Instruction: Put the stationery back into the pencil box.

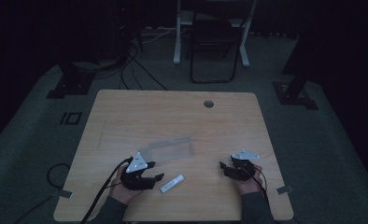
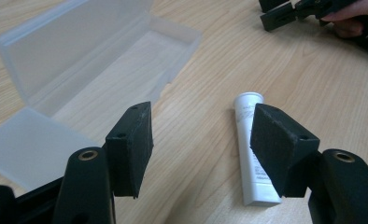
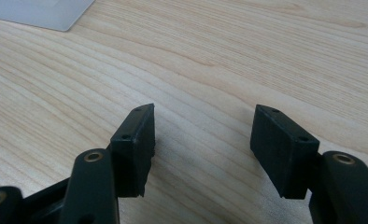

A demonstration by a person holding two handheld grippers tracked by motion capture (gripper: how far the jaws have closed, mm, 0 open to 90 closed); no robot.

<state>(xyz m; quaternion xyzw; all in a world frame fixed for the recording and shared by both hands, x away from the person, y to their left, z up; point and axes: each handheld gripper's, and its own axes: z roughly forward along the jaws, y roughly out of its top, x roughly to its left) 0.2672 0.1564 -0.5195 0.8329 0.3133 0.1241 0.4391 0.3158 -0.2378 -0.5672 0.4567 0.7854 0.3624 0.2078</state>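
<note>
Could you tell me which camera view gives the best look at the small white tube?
The left gripper view: the white tube lies close and sharp on the table, just behind that gripper's right jaw, which hides part of it. In the high view the tube is a small dim sliver beside the left gripper.

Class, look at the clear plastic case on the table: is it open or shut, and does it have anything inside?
Open and empty. The clear plastic case has its lid folded back flat, and bare wood grain shows through its tray.
</note>
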